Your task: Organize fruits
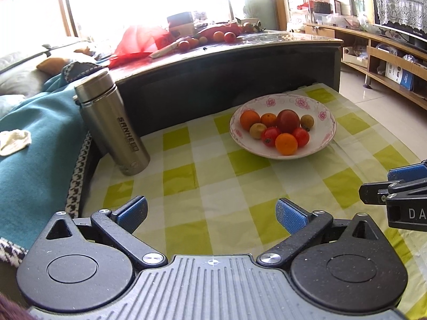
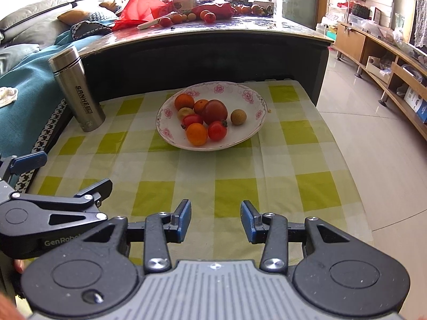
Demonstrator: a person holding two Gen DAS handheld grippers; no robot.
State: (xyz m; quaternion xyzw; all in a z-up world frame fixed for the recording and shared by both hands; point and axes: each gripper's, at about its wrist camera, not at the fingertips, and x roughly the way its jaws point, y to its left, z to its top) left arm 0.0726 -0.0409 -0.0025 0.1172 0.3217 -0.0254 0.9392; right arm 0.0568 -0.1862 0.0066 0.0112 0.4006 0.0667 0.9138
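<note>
A white floral bowl [image 1: 301,102] [image 2: 240,90] sits on the green-checked cloth toward its far side. It holds oranges [image 1: 286,144] [image 2: 197,134], small red tomatoes [image 1: 269,136] [image 2: 217,130], a large dark red fruit [image 1: 287,120] [image 2: 214,111] and brown longans [image 1: 307,121] [image 2: 238,116]. My left gripper [image 1: 210,213] [image 2: 61,174] hovers open and empty over the near cloth. To its right, my right gripper [image 2: 216,218] [image 1: 387,184] is also open and empty. Both are well short of the bowl.
A steel thermos [image 1: 112,122] [image 2: 77,88] stands at the cloth's left edge, beside a teal blanket [image 1: 40,133]. Behind is a taller dark table [image 1: 240,61] with loose fruit [image 1: 224,36] [image 2: 209,17] and a red bag [image 1: 138,40]. Tiled floor and a wooden cabinet [image 2: 387,53] lie right.
</note>
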